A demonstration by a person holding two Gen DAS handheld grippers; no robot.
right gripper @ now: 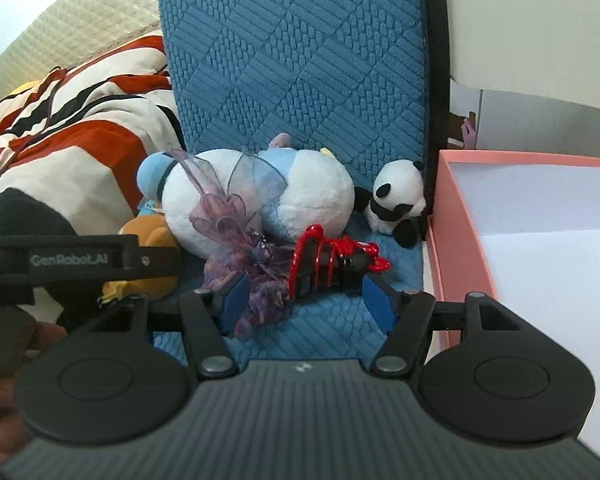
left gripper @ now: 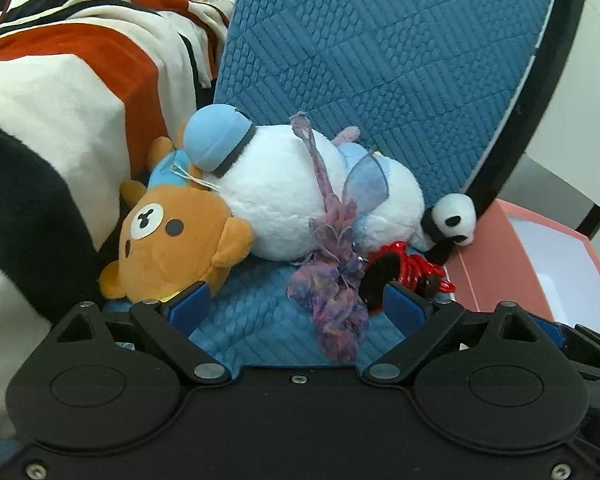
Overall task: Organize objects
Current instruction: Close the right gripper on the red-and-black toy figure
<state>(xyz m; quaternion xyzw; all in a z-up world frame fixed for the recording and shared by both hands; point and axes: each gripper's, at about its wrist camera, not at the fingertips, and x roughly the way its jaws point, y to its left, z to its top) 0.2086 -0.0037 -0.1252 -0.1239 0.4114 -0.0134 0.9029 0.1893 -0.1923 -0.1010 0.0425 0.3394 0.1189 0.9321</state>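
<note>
While both point steeply downward, the left hand-held gripper [left gripper: 296, 304] and right hand-held gripper [right gripper: 306, 300] stand spread, gripping nothing.

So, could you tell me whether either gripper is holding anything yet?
Nothing is held: the left gripper and the right gripper both stand open, short of the toys.

I see a brown bear plush [left gripper: 172, 240], a white plush [left gripper: 284, 200] with a light-blue cap, a black-and-white panda [right gripper: 396, 200], a red-and-black clip [right gripper: 332, 264], a quilted blue cushion [left gripper: 380, 48], a salmon-pink box [right gripper: 456, 232] and a red, white and black striped blanket [left gripper: 68, 60].
</note>
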